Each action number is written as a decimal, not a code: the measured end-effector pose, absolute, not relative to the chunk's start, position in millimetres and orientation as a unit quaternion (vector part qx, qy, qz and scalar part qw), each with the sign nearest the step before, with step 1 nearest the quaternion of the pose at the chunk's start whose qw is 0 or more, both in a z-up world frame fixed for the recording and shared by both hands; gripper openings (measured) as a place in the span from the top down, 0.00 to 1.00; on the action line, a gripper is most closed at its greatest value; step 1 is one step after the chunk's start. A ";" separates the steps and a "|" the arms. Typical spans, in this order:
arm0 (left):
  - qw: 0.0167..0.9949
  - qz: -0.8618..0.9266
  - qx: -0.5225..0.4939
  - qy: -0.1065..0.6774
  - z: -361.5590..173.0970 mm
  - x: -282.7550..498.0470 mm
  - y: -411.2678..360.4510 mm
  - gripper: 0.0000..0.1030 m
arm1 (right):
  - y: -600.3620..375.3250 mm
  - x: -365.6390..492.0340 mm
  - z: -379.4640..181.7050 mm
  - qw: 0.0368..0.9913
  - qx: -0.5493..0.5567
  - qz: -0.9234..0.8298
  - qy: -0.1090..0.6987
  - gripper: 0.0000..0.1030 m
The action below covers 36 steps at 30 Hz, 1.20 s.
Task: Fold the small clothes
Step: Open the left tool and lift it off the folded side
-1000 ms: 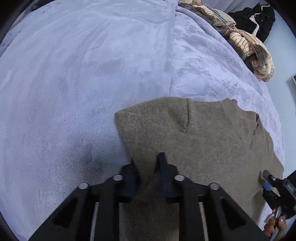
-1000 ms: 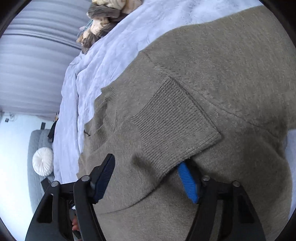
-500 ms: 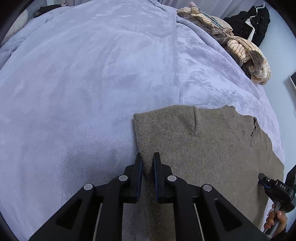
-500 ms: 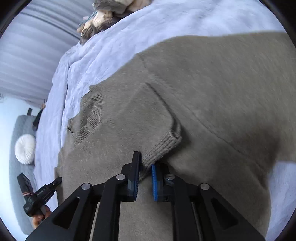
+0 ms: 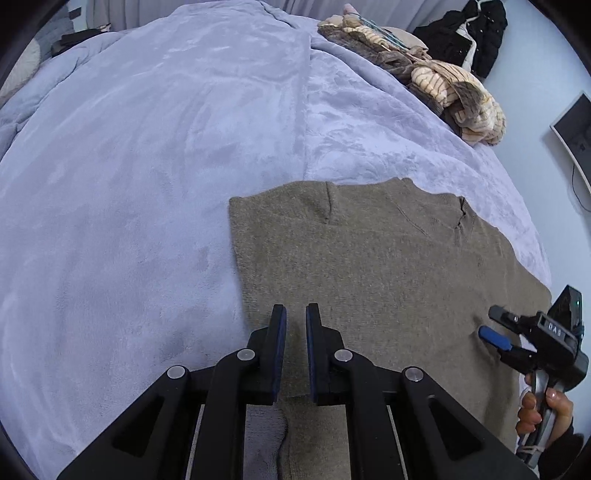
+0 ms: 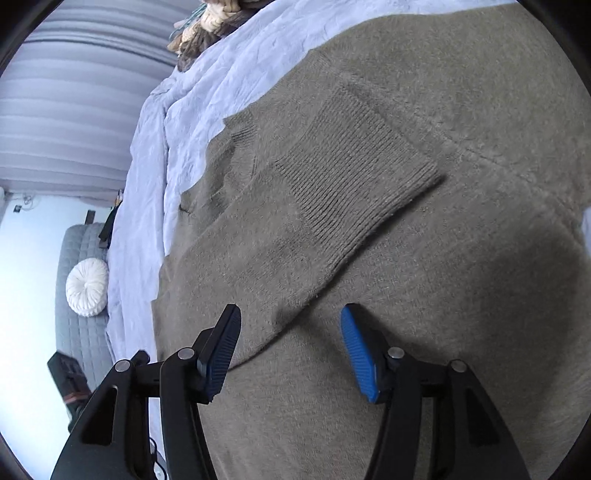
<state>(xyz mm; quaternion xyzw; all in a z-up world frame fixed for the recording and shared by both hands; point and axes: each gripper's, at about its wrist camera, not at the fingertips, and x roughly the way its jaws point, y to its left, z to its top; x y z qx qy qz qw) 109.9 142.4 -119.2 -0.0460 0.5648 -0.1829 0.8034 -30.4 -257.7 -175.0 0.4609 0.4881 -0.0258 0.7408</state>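
A brown knit sweater [image 5: 369, 266] lies flat on a lavender blanket [image 5: 147, 166], partly folded. In the right wrist view its sleeve with the ribbed cuff [image 6: 351, 177] lies folded across the body [image 6: 461, 295]. My left gripper [image 5: 295, 314] hovers over the sweater's left edge, jaws nearly closed with a narrow gap and nothing between them. My right gripper [image 6: 290, 332] is open and empty just above the sleeve; it also shows in the left wrist view [image 5: 498, 328] at the sweater's right side.
A pile of striped and beige clothes [image 5: 443, 81] sits at the blanket's far right edge. Dark clothing [image 5: 465, 33] hangs beyond it. A grey sofa with a white round cushion [image 6: 86, 291] stands beside the bed. A monitor [image 5: 572, 136] is on the wall.
My right gripper was shut on the sleeve cuff; it has opened and the sleeve now lies flat on the body. My left gripper has let go of the sweater edge and lifted.
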 end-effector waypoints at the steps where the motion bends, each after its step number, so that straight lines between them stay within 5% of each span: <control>1: 0.800 -0.180 -0.035 0.571 -124.5 109.0 138.2 0.89 | -259.3 -25.9 -177.2 0.739 0.470 -0.032 0.481 0.42; 3: 0.797 -0.171 -0.014 0.579 -134.8 106.8 134.6 0.89 | -264.6 -16.0 -183.5 0.732 0.489 -0.042 0.473 0.61; 4: 0.796 -0.165 -0.004 0.582 -140.6 104.8 134.7 0.89 | -265.4 -11.5 -185.3 0.729 0.488 -0.046 0.477 0.89; 5: 0.796 -0.162 0.000 0.584 -144.5 102.8 135.6 0.89 | -265.2 -9.9 -184.0 0.730 0.482 -0.049 0.482 0.93; 11: 0.800 -0.153 0.037 0.579 -162.9 97.6 144.6 0.89 | -251.3 -15.1 -177.0 0.755 0.394 -0.062 0.520 0.93; 16: 0.806 -0.131 0.046 0.575 -166.3 96.4 155.7 0.69 | -256.4 -25.9 -181.0 0.748 0.408 -0.076 0.518 0.95; 28: 0.817 -0.125 0.044 0.562 -118.7 77.8 141.1 0.69 | -279.3 -41.4 -136.0 0.785 0.365 -0.087 0.493 0.90; 30: 0.811 -0.132 0.049 0.568 -116.9 72.2 129.9 0.69 | -276.5 -40.3 -134.5 0.783 0.370 -0.078 0.493 0.85; 34: 0.799 -0.148 0.060 0.580 -117.9 62.2 98.0 0.69 | -273.0 -50.7 -139.5 0.772 0.387 -0.065 0.499 0.54; 36: 0.794 -0.158 0.063 0.584 -119.1 55.2 83.2 0.69 | -273.5 -61.4 -144.2 0.766 0.393 -0.064 0.504 0.53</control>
